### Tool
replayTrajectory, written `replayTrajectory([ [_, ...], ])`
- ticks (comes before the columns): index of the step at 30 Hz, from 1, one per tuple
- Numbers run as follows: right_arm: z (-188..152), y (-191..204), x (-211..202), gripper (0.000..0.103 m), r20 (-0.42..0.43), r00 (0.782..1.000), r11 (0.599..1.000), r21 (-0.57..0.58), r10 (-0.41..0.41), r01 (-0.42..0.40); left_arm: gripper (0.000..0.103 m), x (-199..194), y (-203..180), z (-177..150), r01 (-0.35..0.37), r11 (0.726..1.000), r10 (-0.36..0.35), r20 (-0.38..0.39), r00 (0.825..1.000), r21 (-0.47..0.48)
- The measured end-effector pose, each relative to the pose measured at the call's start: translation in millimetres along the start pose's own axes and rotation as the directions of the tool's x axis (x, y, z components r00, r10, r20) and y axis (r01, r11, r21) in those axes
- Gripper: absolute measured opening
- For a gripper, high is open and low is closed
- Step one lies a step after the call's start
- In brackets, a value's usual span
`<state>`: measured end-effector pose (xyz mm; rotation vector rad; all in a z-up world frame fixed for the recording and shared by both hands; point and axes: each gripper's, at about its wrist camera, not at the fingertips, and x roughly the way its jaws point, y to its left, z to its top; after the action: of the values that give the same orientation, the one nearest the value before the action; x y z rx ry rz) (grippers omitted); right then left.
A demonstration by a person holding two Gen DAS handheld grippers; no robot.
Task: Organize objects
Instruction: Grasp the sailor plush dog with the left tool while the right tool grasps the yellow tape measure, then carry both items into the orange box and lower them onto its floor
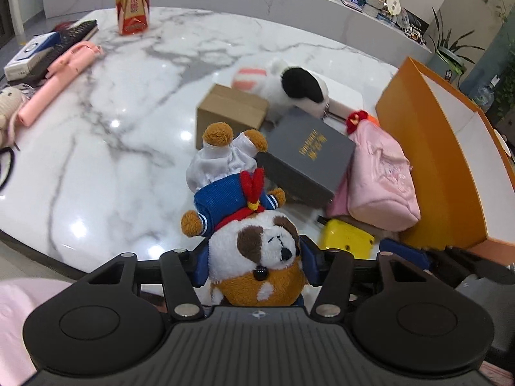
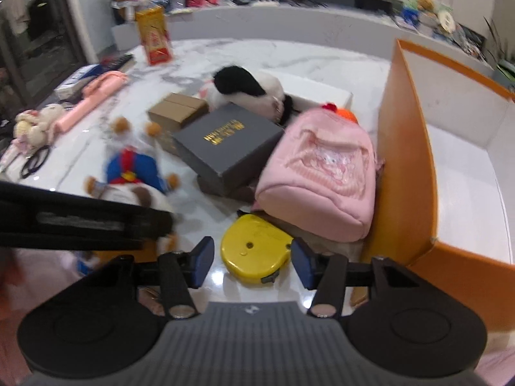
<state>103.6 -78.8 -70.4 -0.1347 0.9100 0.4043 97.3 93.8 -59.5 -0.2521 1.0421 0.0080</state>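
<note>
- Marble table (image 1: pixel 128 103) fills most of both views, white with grey lines, and all the things lie on it.
- Next in size is the orange box (image 2: pixel 405 148), open on top and white inside. It stands at the right side of the table.
- A pink backpack (image 2: pixel 325 173) lies just beside the orange box and seems to touch its wall.
- A grey box (image 1: pixel 309 157) with gold letters rests tilted, next to the backpack.
- A black and white plush (image 1: pixel 302 87) lies behind the grey box.
- A brown cardboard box (image 1: pixel 228 109) sits beside it, touching the grey box.
- The toy dog (image 1: pixel 254 234) has a blue sailor top and a red scarf. It is upside down, feet pointing away, near the front edge of the table.
- The left gripper (image 1: pixel 254 263) has its blue pads on both sides of the dog's head and looks clamped on it.
- The yellow tape measure (image 2: pixel 256 251) lies flat on the table, in front of the backpack.
- The right gripper (image 2: pixel 252 262) has its jaws apart, one on each side of the tape measure. The pads do not press on it.
- Far off stands a gold and red carton (image 1: pixel 132 0), and a long pink thing (image 1: pixel 58 77) lies at the left.
</note>
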Motion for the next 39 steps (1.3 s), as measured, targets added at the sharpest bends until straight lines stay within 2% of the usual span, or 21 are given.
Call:
replayTrajectory([
  [5,-1,4,13,0.068,-0.05,0.998,0.994,0.095,-0.047,0.052,0.063,2,3,4,-0.006,1.0,0.006,-0.005,1.0,0.023],
  [10,1,-2,22,0.069,-0.069,0.997,0.977,0.209,-0.039,0.053,0.063,7,5,3,0.0,1.0,0.001,-0.015,1.0,0.03],
  [14,2,4,25,0.069,-0.066,0.996,0.978,0.195,-0.061,0.073,0.063,9,7,4,0.001,1.0,-0.001,-0.018,1.0,0.031],
  [15,2,6,26,0.06,-0.063,0.995,0.979,0.185,-0.072,0.082,0.063,9,8,4,0.002,1.0,-0.002,-0.018,1.0,0.03],
  [22,2,6,21,0.06,-0.054,0.997,0.99,0.134,-0.046,0.053,0.063,-5,8,-1,0.015,0.999,-0.016,0.008,1.0,0.033],
  [27,0,9,-8,0.059,0.01,0.999,0.997,0.064,-0.033,0.032,0.063,-30,-1,-2,0.042,0.997,-0.044,0.029,0.999,0.072],
  [32,4,-2,-58,0.059,0.115,0.993,0.999,0.032,-0.014,0.01,0.063,-64,-25,5,0.102,0.982,-0.114,0.067,0.991,0.156],
  [36,11,-25,-103,0.06,0.204,0.979,0.999,0.028,-0.025,0.02,0.063,-85,-62,17,0.153,0.953,-0.183,0.093,0.979,0.261],
  [39,18,-52,-129,0.06,0.249,0.966,0.997,0.041,-0.069,0.061,0.063,-96,-99,28,0.187,0.922,-0.236,0.108,0.966,0.34],
])
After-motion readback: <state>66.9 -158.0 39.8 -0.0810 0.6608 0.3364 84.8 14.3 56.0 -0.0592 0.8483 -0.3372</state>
